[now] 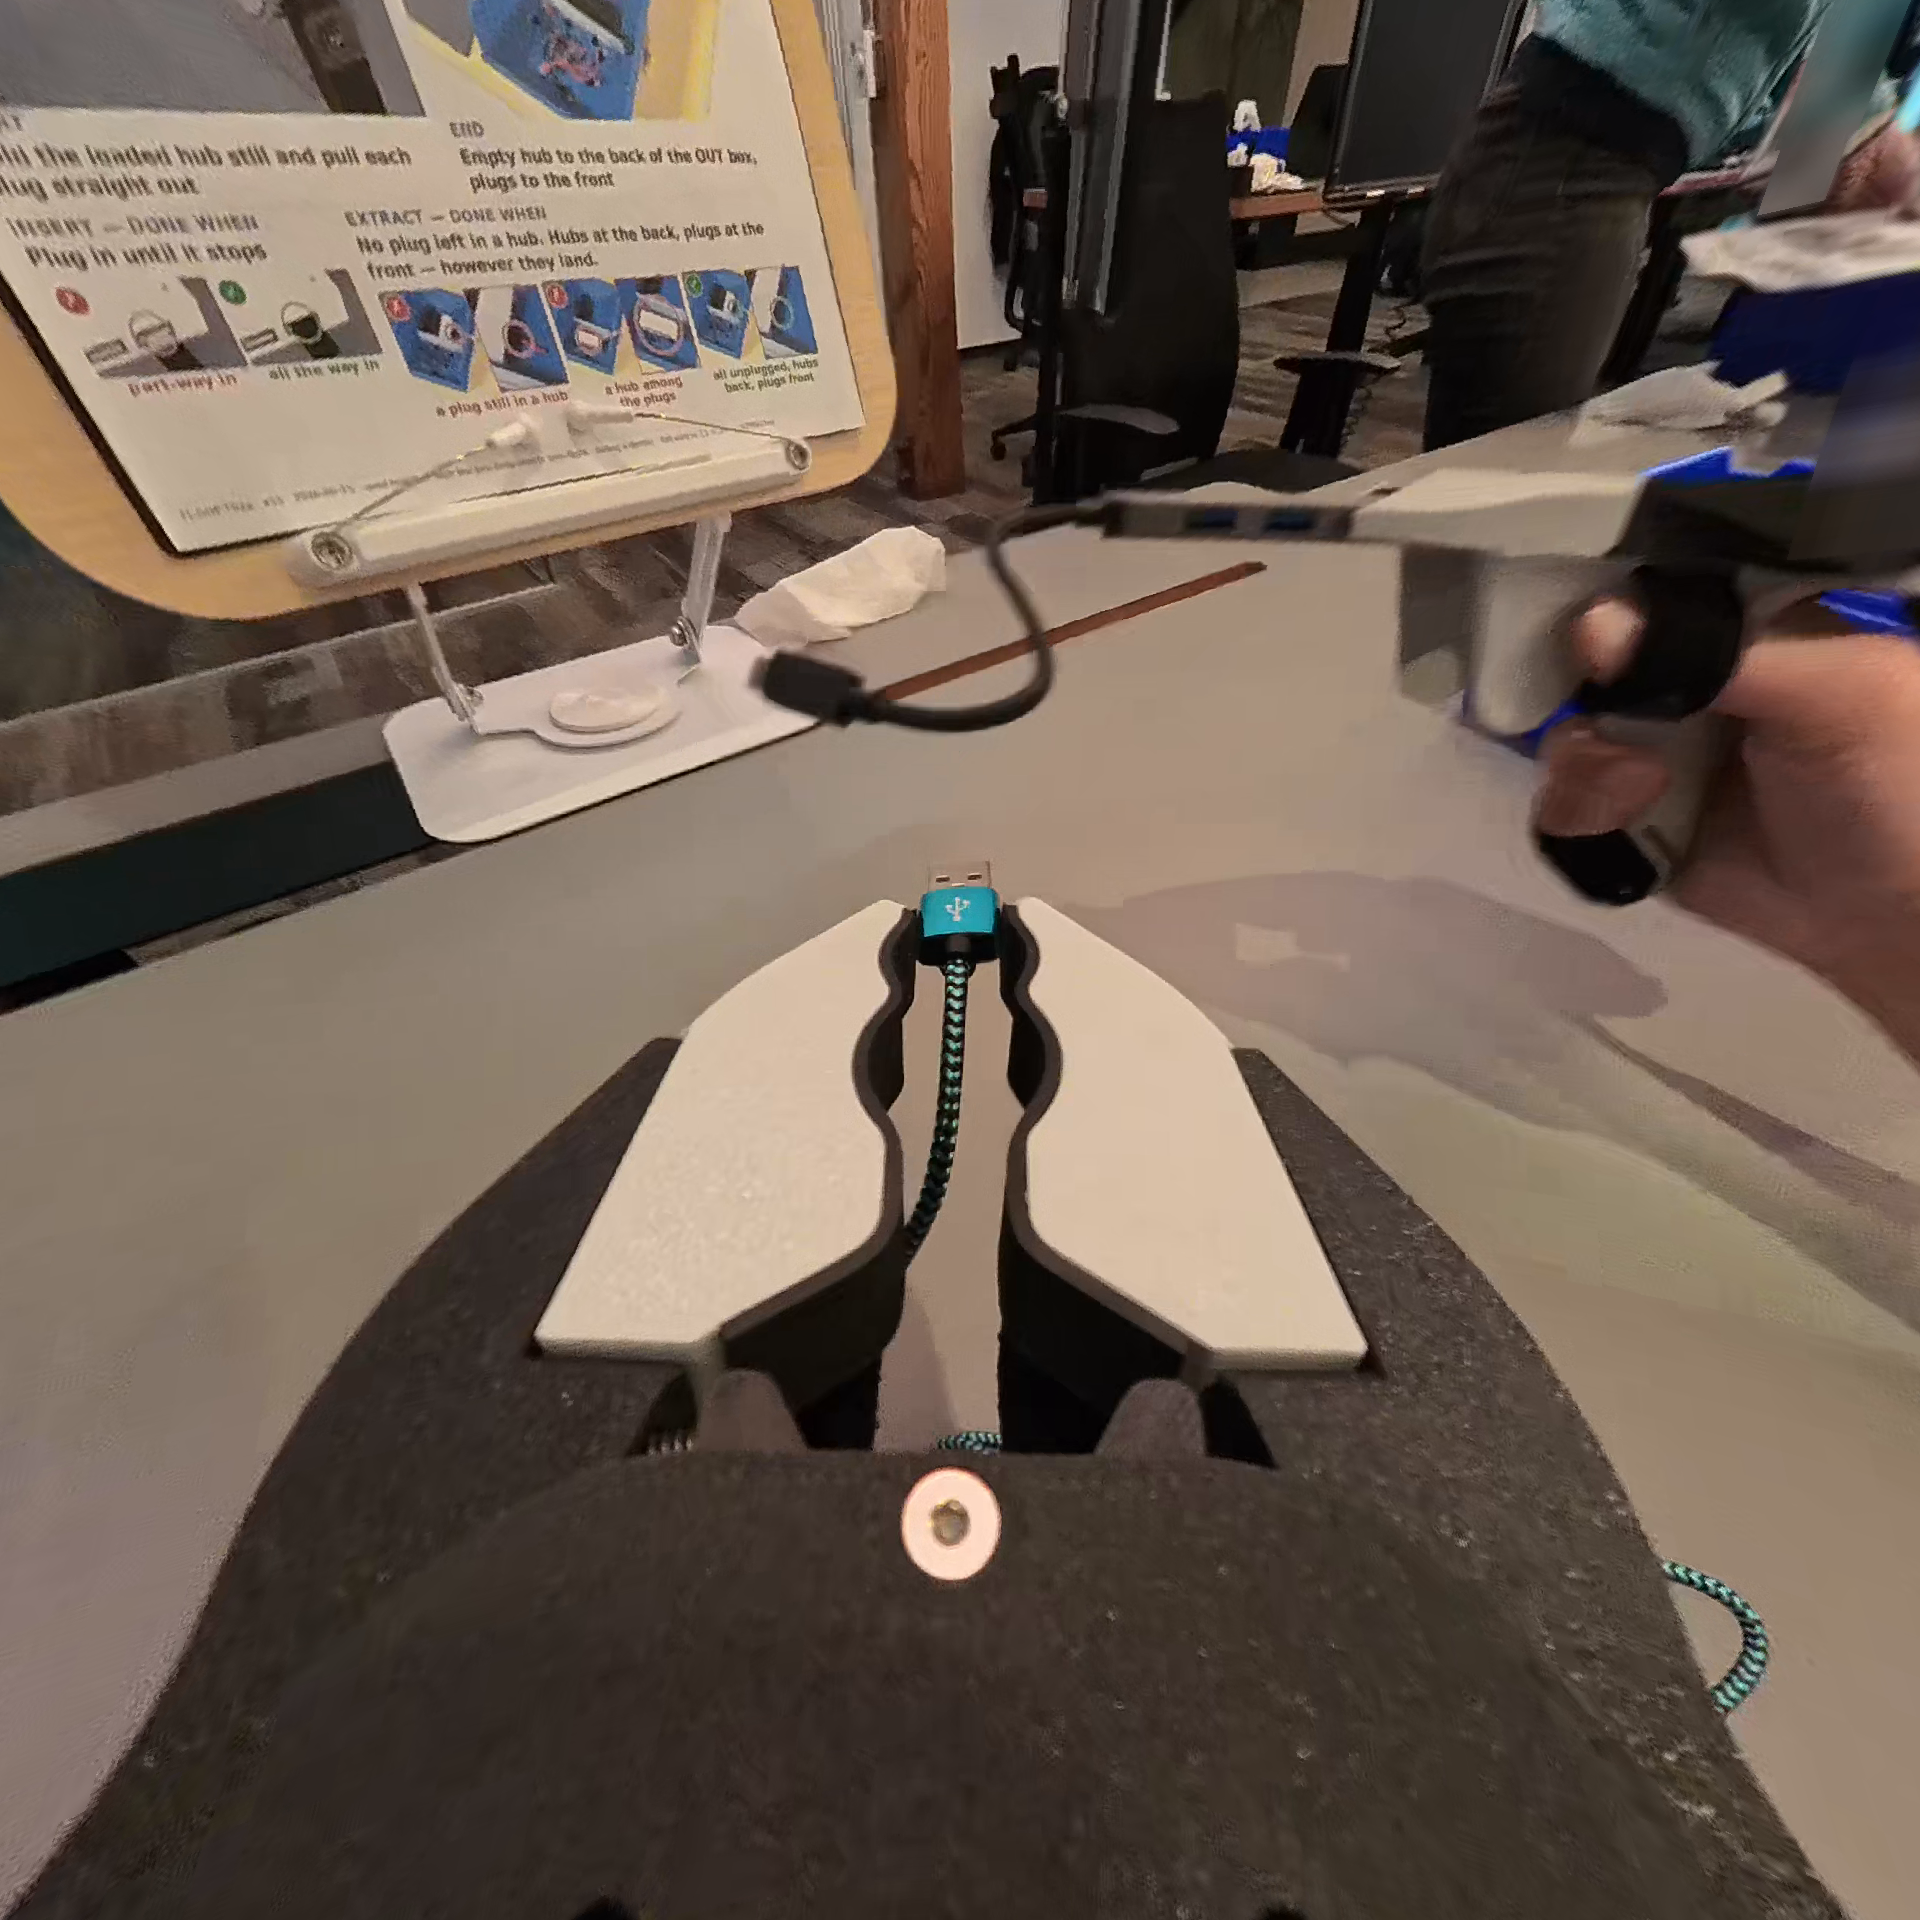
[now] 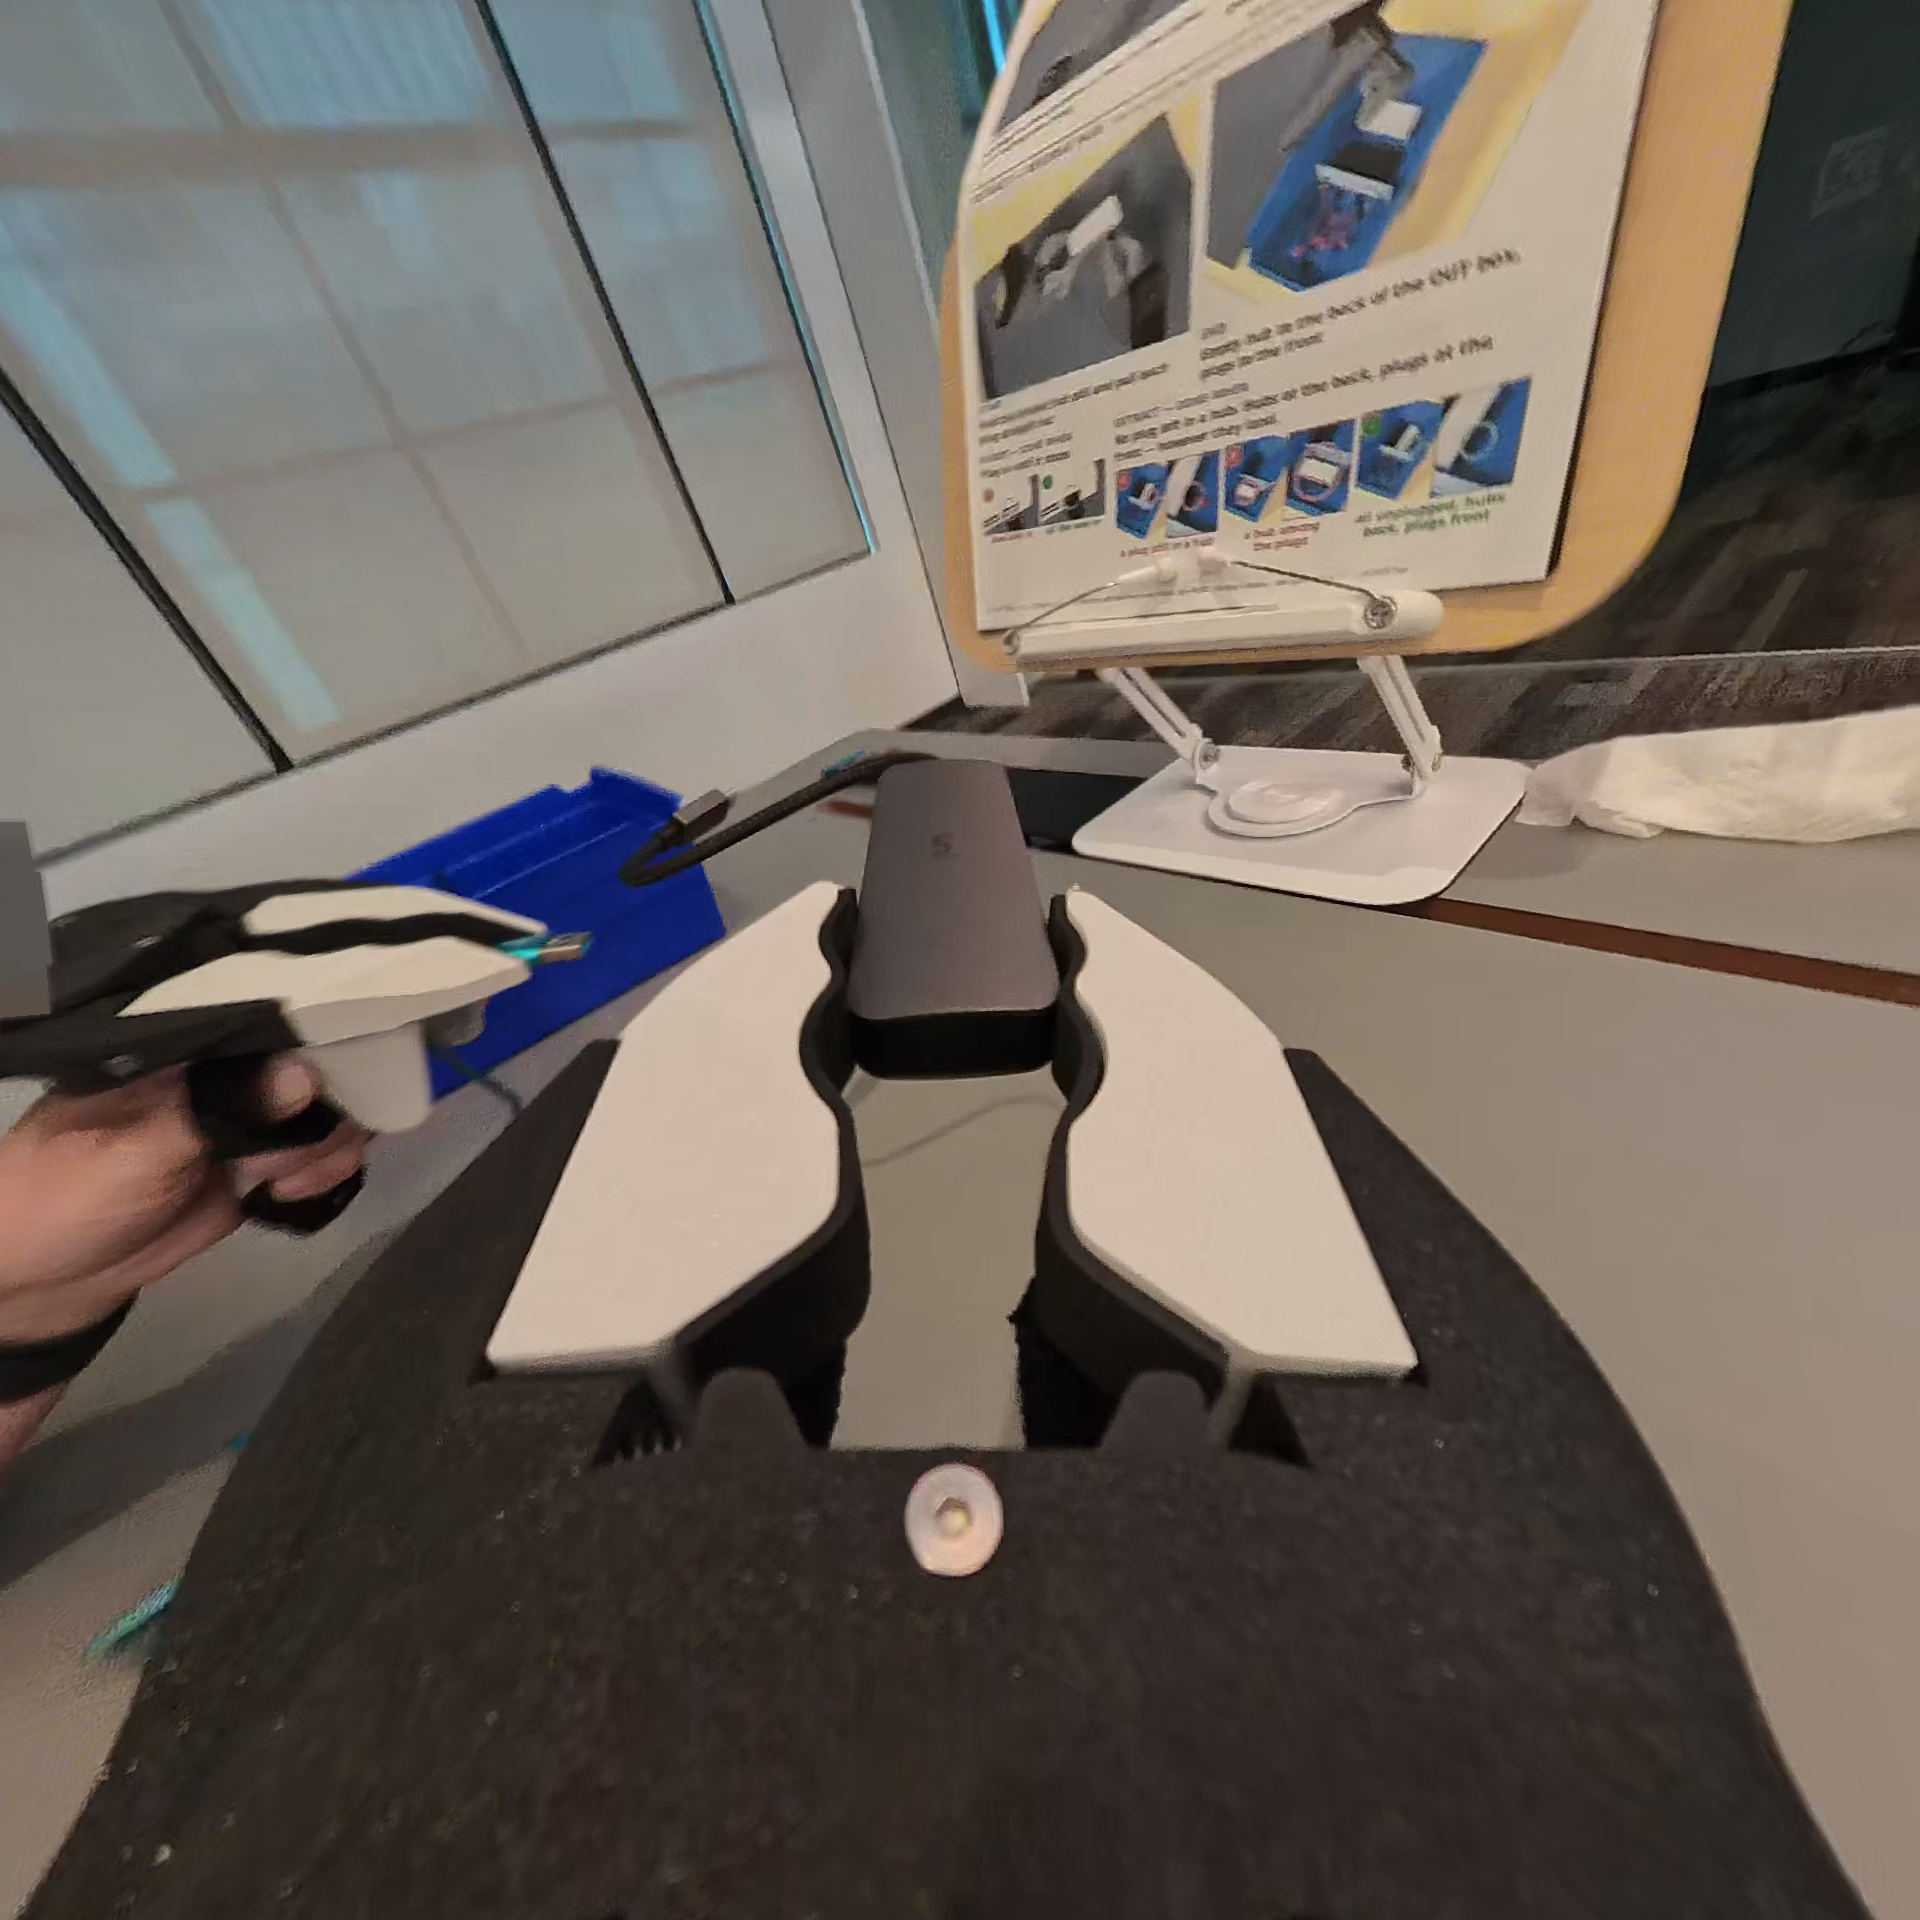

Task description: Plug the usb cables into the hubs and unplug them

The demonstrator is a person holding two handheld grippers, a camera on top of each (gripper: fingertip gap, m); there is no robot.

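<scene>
Aloft above worktop (image 1: 520, 1091): left hand-held gripper (image 1: 958, 914) clamped on teal plug (image 1: 956, 912), metal tip forward. Right hand-held gripper (image 2: 951, 935) clamped on grey hub (image 2: 951, 904), own lead (image 2: 769, 810) dangling; plug and hub apart.

Office, desks (image 1: 1299, 208), swivel chairs (image 1: 1143, 312), carpet (image 1: 1309, 332)

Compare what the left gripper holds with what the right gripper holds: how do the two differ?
The left gripper pinches a small teal USB plug with a braided cable; the right gripper clamps a wide dark grey hub. The plug's metal tip pokes just past the fingertips; the hub sticks out far beyond them. The hub trails a short black cable. Both are held above the grey table.
</scene>
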